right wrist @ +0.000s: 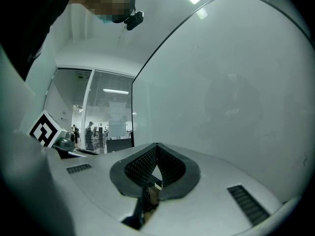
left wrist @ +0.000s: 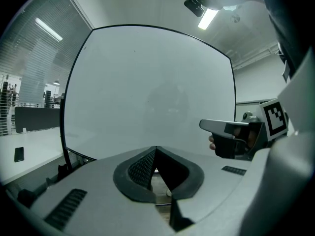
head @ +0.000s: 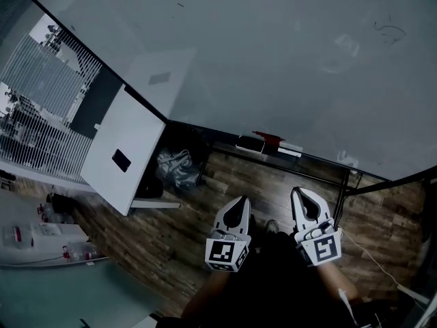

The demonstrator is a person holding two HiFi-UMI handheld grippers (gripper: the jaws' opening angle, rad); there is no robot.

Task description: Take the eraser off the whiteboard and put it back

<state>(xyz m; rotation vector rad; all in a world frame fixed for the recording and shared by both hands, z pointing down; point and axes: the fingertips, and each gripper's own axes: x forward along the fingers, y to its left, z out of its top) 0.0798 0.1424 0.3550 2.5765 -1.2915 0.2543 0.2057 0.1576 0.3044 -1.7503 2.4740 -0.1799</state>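
The whiteboard (head: 273,53) fills the upper part of the head view, and its pale face also fills the left gripper view (left wrist: 152,92) and the right gripper view (right wrist: 231,92). On the ledge under the board lies the eraser (head: 250,144), a dark block, with a red piece (head: 268,139) and white markers (head: 290,149) beside it. My left gripper (head: 240,201) and right gripper (head: 298,192) hang side by side below the ledge, well short of it. Both are shut and hold nothing. The left gripper's jaw tips (left wrist: 156,149) meet, as do the right's (right wrist: 157,145).
A white cabinet (head: 126,149) stands left of the board with a grey bag (head: 174,166) on the wood floor beside it. The board's stand leg (head: 345,183) rises at the right. Glass partitions with blinds (head: 41,80) run along the far left.
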